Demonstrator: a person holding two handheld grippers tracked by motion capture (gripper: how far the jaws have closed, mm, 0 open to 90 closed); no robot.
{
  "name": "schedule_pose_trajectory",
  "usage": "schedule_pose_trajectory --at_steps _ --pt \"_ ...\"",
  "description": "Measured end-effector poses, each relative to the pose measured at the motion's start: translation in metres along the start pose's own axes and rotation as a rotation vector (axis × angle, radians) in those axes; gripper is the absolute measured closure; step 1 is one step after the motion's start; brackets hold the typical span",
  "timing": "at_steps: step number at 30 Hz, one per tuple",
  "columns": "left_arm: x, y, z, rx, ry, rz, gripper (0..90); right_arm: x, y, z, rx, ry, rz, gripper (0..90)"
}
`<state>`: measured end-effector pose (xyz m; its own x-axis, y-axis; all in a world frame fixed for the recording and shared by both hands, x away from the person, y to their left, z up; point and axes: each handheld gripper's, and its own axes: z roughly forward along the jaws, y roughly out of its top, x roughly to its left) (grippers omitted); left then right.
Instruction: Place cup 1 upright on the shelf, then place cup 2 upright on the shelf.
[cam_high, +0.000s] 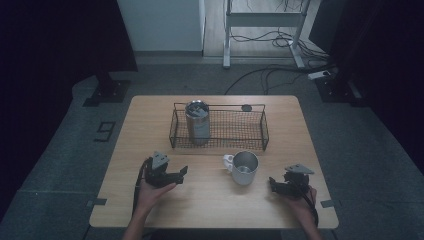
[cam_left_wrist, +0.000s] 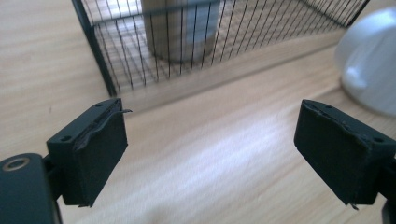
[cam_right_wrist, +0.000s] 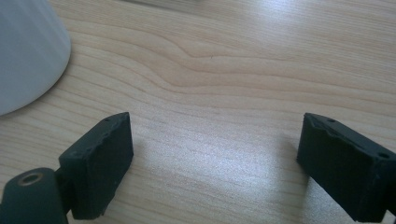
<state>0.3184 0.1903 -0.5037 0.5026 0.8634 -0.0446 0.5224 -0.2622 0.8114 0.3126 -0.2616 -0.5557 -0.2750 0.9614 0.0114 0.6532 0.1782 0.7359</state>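
One white mug stands upright on the wooden table, roughly midway between the two claws and a little beyond them. It is glossy outside with a grey metallic-looking inside, its handle turned toward the left claw. No print or logo can be read on it. Just beyond the left claw sits one black wire basket, and inside it one upright steel tumbler (its label is too small to read from here). One small dark round thing lies past the basket's far rim.

The left claw stands open with nothing between its pads, only bare table. The right claw is likewise spread and empty, the mug just ahead of its left jaw.
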Motion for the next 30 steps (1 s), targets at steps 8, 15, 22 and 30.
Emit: schedule_pose_trajectory --at_steps 8,15,22,30 --pt "0.002 -0.025 0.004 0.064 0.003 0.002 10.6 0.000 0.000 0.000 -0.001 0.001 -0.001 10.5" --pt "0.005 -0.035 0.002 0.071 0.014 -0.010 12.2 0.000 0.000 0.000 -0.001 0.001 0.000 10.5" --pt "0.008 -0.035 -0.004 0.047 0.037 -0.021 12.5 0.000 0.000 0.000 -0.001 0.001 0.000 10.6" --pt "0.008 -0.035 0.000 0.056 0.036 -0.011 13.3 0.000 0.000 0.000 -0.001 0.005 -0.002 10.7"
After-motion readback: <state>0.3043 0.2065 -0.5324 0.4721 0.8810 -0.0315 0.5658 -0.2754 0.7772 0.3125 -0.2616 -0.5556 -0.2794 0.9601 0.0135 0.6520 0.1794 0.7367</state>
